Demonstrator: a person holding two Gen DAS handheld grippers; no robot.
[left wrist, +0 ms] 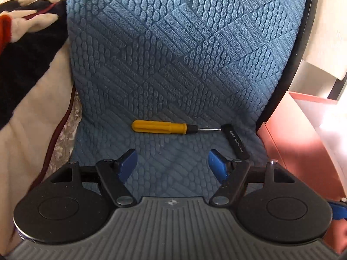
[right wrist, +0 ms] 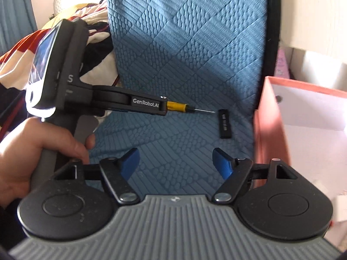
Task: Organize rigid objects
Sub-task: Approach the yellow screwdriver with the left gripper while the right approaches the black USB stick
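Screwdriver (left wrist: 159, 127): lies flat on the blue cloth (left wrist: 173, 54), long axis running left to right across both views; yellow handle to the left, thin metal shaft and tip to the right.
Tip: points at the upper end of the black bar (left wrist: 235, 141) and comes just up to it; in the left wrist view they look to touch, in the right wrist view a slight gap shows.
Look: fluted yellow plastic handle, short black collar, slim bare steel shaft.
Black bar: small, flat, with pale lettering too small to read; lies just right of the screwdriver tip, its long axis running away from the tip toward the cameras, slightly slanted.
Box (right wrist: 303, 108): pink outside, white inside, well to the right of the screwdriver, beyond the cloth's dark edge.
Bedding (left wrist: 32, 43): cream, red and black, left of the screwdriver, past the cloth.
Left gripper (left wrist: 172, 162): released, blue pads (left wrist: 128, 162) spread wide with nothing between them; it hangs on the near side of the screwdriver, not touching it.
Right gripper (right wrist: 175, 162): released, empty, nearer the camera than the screwdriver and bar.
Left wrist view only: the whole screwdriver, handle end included.
Right wrist view only: the left gripper from the side, its black finger covering most of the yellow handle (right wrist: 176, 106); the hand (right wrist: 39, 151) gripping its grey stem; the box's open inside.
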